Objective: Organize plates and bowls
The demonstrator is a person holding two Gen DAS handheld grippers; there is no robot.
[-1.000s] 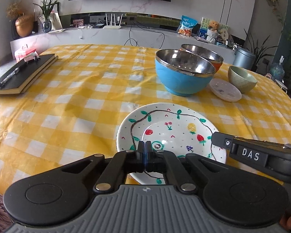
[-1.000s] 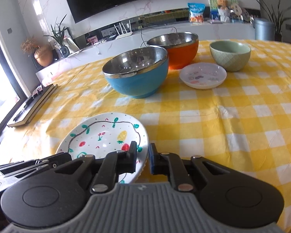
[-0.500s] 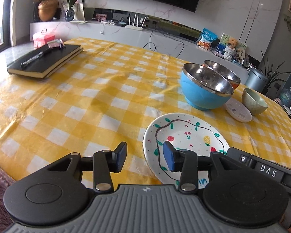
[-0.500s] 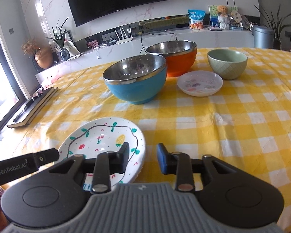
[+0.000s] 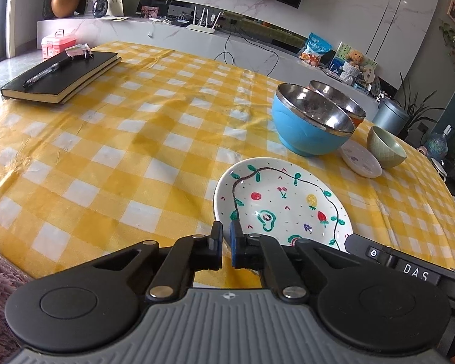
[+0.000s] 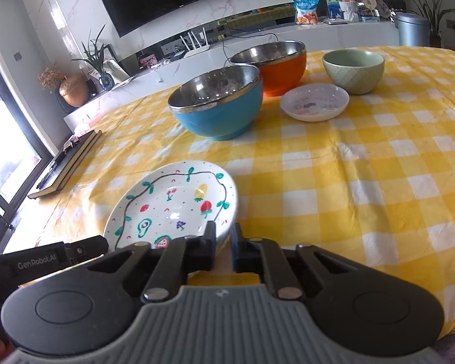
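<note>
White fruit-painted plate [image 5: 283, 203]; both jaws just closed, clamping near rim on opposite sides.

In the left wrist view, the large plate [image 5: 283, 209] lies on the worktop [image 5: 106, 157] at lower centre of the frame, just above the left claw [image 5: 224, 244], whose tips sit at the plate's near left rim. Up and right of the plate stands a big bowl [image 5: 311, 121], with a second big bowl [image 5: 338, 98] directly behind it, touching or nearly so. Right of these lies a small plate [image 5: 361, 157], and a small bowl [image 5: 385, 147] sits at its right edge. A notebook [image 5: 60, 82] lies at the upper left, a pen [image 5: 45, 72] on top of it.
</note>
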